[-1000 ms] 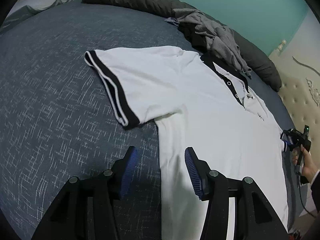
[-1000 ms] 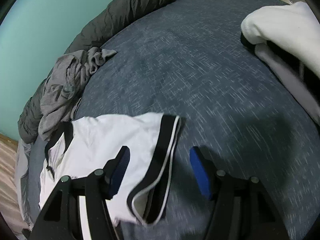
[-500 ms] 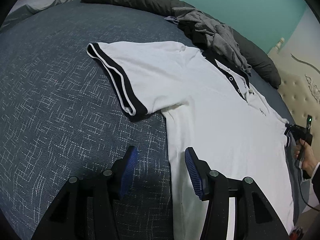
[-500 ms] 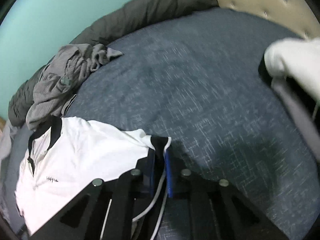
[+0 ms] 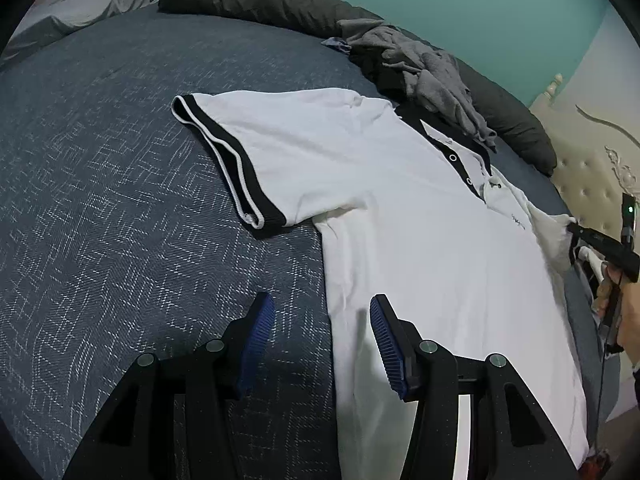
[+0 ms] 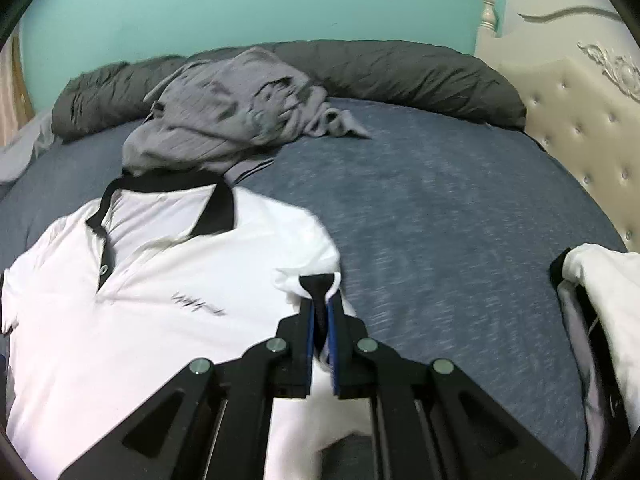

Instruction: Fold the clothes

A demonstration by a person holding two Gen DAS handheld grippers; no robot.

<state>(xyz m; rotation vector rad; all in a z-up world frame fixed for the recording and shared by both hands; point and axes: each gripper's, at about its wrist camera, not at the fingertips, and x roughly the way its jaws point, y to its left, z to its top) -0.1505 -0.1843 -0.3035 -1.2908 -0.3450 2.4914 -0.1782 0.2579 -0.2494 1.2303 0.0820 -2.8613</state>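
My right claw (image 6: 320,316) is pinching the limp polo shirt (image 6: 152,320) sleeve cuff; left claw (image 5: 322,336) is hovering spread over its side seam.

White black-trimmed polo shirt (image 5: 400,232) — flat, face-up on bed — one sleeve lifted
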